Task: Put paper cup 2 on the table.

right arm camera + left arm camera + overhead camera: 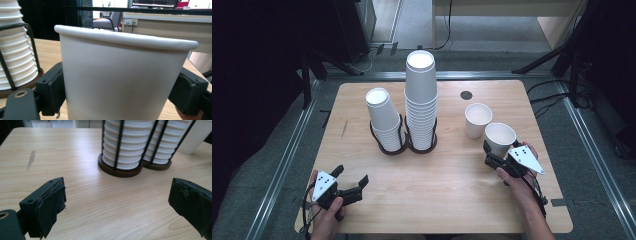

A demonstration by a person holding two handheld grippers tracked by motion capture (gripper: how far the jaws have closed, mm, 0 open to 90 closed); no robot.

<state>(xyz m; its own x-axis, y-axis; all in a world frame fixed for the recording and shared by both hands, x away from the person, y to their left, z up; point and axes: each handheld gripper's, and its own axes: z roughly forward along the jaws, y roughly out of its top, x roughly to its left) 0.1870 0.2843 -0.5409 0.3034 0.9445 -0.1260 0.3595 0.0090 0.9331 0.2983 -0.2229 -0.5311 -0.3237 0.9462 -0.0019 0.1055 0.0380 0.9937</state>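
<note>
Nearest you, at the table's near edge, your left gripper (350,180) hangs low over bare wood with its jaws spread wide and nothing between them; in the left gripper view both pads frame only tabletop (95,202). It points toward the cup holder (404,142), presumably staged to steady or pull from a stack.

At near right, your right gripper (493,156) holds a single paper cup (500,138) upright, mouth up. In the right gripper view the jaws press the cup (122,80) on both sides low on its wall, below the rim. Judgement: the low grip keeps the thin wall from buckling and the rim free.

Just beyond it, slightly left, a second loose cup (477,119) stands upright on the table, close to the held one; contact cannot be told. Likely cups are being set out side by side here.

Farther left, mid-table, the wire holder carries a short stack (384,120) and a tall stack (421,97), all upside down. A dark round spot (466,95) sits far right of them.
</note>
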